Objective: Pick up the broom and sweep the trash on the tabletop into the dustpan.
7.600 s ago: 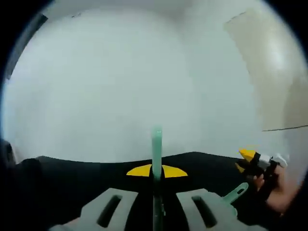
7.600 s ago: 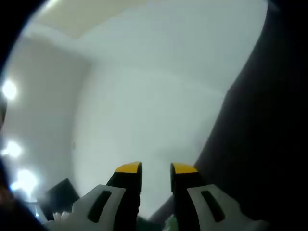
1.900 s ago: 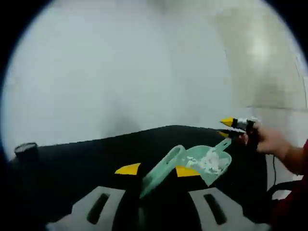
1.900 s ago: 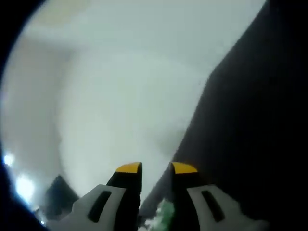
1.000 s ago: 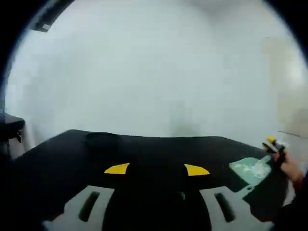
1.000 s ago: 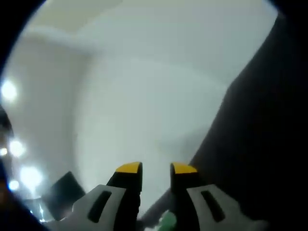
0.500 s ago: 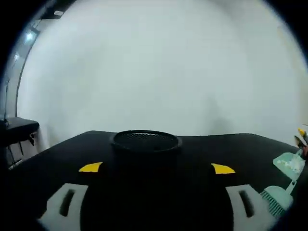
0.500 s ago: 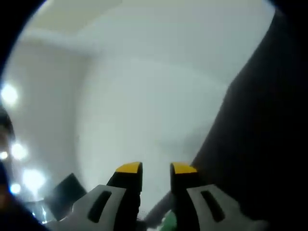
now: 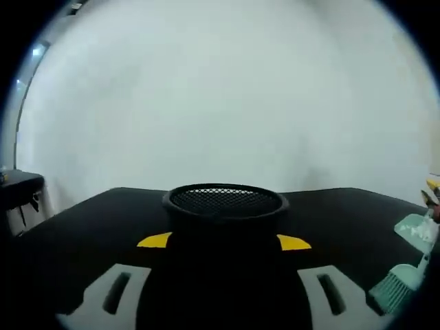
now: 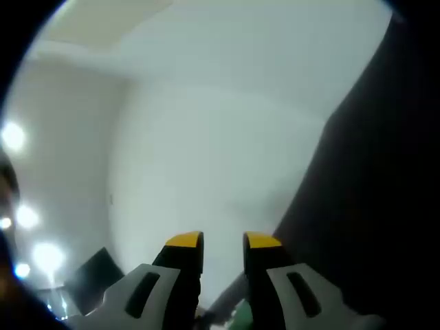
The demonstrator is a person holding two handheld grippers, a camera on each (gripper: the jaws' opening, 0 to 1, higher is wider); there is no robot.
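Observation:
In the left gripper view a black mesh basket (image 9: 223,203) stands on the black table (image 9: 89,227) right in front of my left gripper (image 9: 224,241). Its jaws are open, one yellow tip on each side of the basket; whether they touch it is unclear. At the far right the teal broom (image 9: 395,289) lies on the table. Just beyond it is the teal dustpan (image 9: 416,230), with my right gripper (image 9: 432,189) at its far end. In the right gripper view my right gripper (image 10: 223,240) has its jaws close together on a bit of the teal dustpan (image 10: 240,313).
A plain white wall (image 9: 220,103) rises behind the table. In the right gripper view the black tabletop (image 10: 371,206) shows steeply tilted on the right. Ceiling lights (image 10: 14,137) and a dark object (image 10: 89,275) show at the left.
My left gripper let go of the broom, which now lies at the right. The left view turned to the mesh basket, and the jaws have narrowed around it. The right gripper has barely moved.

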